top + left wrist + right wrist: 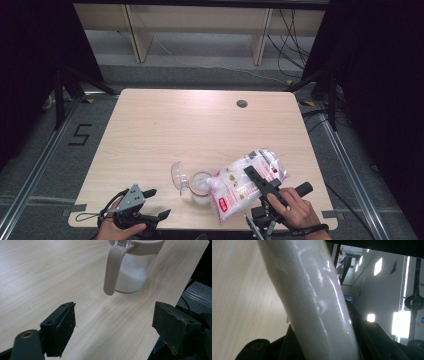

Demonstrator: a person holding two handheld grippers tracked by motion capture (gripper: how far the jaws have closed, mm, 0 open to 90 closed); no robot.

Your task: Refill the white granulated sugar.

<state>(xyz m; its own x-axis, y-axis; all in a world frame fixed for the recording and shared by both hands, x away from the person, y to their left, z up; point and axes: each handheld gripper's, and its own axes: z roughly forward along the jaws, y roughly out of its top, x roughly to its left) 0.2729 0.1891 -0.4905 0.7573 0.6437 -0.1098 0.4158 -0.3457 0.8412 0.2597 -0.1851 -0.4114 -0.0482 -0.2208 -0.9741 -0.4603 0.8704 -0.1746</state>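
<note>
One jar (200,187) with its lid flipped open and one plastic bag (239,185) of white granules on the desk (200,130). Right tool (261,186) is clamped on the bag, tipping its corner over the jar mouth. Left tool (159,204) hangs wide open beside the jar, holding nothing.

Could not read the print on the bag (245,182) from the high view: too small. Saw the jar (132,267) cut off at the top edge of the left gripper view, rim and handle root lost. Found the right gripper (261,186) jaws largely hidden behind the bag (317,305) in its own view, whose two ends ran past the frame. Could not tell the bag's mouth from the jar's opening (201,181), one overlapping the other.
</note>
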